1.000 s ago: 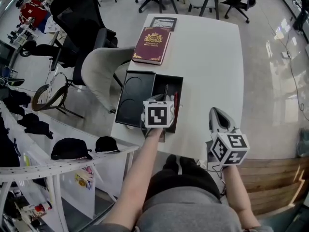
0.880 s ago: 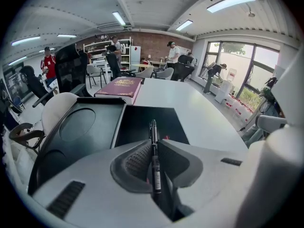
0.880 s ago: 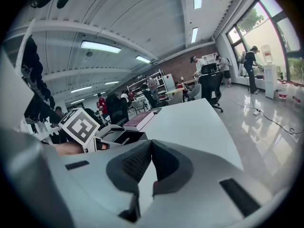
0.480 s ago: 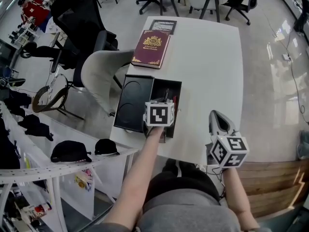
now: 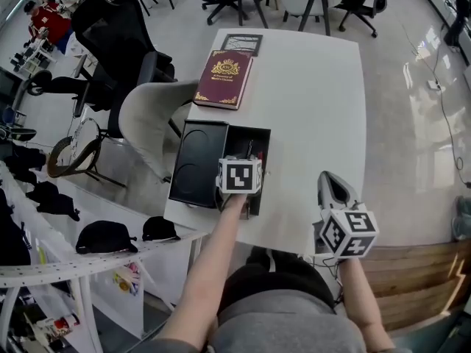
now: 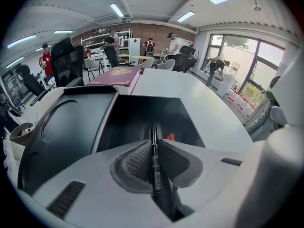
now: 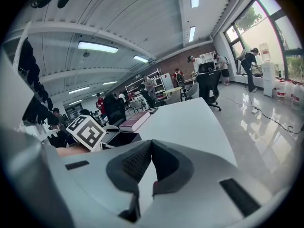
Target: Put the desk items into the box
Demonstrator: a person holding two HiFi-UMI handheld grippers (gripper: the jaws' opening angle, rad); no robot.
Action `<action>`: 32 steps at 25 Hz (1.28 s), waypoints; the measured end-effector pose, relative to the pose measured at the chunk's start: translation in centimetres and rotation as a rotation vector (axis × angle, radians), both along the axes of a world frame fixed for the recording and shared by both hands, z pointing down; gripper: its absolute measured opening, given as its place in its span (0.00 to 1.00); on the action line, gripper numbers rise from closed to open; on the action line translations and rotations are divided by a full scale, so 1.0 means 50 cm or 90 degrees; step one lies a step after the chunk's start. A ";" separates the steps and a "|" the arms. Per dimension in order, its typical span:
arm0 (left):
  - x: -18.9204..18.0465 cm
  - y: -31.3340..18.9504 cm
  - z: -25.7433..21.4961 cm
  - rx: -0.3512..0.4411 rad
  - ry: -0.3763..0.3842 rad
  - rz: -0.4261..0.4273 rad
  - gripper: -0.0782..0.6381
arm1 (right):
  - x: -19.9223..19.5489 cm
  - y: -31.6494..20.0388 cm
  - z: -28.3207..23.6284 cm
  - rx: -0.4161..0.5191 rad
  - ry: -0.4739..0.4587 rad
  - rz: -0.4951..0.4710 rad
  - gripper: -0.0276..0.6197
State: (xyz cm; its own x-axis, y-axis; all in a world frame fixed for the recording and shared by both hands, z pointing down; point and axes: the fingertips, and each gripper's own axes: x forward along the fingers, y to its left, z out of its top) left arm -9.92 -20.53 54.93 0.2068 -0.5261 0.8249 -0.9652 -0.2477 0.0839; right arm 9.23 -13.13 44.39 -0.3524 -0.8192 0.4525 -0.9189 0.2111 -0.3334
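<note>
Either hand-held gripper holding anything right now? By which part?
The left hand-held gripper clamps a black pen along its barrel, one end poking out ahead of the jaws over the box. The right hand-held gripper is shut, empty.

So it's a white rectangular table (image 5: 316, 109) with rounded corners, and most of the top is bare. Everything sits along its left side. At the far end there's a small dark-framed picture (image 5: 242, 44) lying flat, and just in front of it a maroon hardcover book (image 5: 223, 79) with a gold emblem and gold trim on the cover, nearly touching the frame. Closer in is an open black rectangular box (image 5: 237, 140), with its flat black lid (image 5: 197, 164) lying open right beside it along the table's left edge. The lid has a round recess in it.
</note>
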 end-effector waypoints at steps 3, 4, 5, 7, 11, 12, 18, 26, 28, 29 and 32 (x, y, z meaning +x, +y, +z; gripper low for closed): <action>-0.005 -0.002 0.004 -0.005 -0.003 -0.004 0.18 | 0.005 -0.001 0.002 -0.002 -0.002 0.001 0.05; -0.007 -0.001 0.007 -0.008 -0.004 -0.006 0.18 | 0.005 0.000 0.003 -0.003 -0.003 0.000 0.05; -0.009 0.001 0.010 -0.012 -0.004 -0.008 0.18 | 0.005 0.000 0.004 -0.003 -0.003 0.000 0.05; -0.011 0.004 0.016 -0.015 -0.007 -0.008 0.18 | 0.004 0.001 0.006 -0.003 -0.005 0.000 0.05; -0.011 0.005 0.023 -0.009 -0.012 -0.005 0.18 | 0.003 0.003 0.007 -0.004 -0.007 -0.002 0.05; -0.011 0.006 0.025 -0.009 -0.012 -0.005 0.18 | 0.003 0.003 0.007 -0.005 -0.008 -0.002 0.05; -0.012 0.006 0.030 -0.013 -0.018 -0.012 0.18 | 0.008 0.002 0.007 -0.008 -0.009 -0.003 0.05; -0.004 0.005 0.020 -0.009 0.001 -0.014 0.18 | 0.005 0.004 0.004 -0.006 -0.012 -0.007 0.05; -0.005 0.004 0.017 -0.004 0.007 -0.017 0.18 | 0.003 0.004 0.003 -0.005 -0.011 -0.008 0.05; -0.005 0.002 0.014 0.000 0.010 -0.020 0.18 | 0.002 0.004 0.003 -0.005 -0.011 -0.008 0.05; -0.002 -0.002 -0.001 0.018 0.021 -0.022 0.18 | 0.003 0.004 0.002 -0.005 -0.010 -0.008 0.05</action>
State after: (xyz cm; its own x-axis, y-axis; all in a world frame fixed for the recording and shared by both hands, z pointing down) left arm -10.03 -20.63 54.90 0.2143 -0.5562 0.8029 -0.9702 -0.2166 0.1089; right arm 9.38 -12.92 44.52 -0.3692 -0.8114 0.4531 -0.9109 0.2194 -0.3494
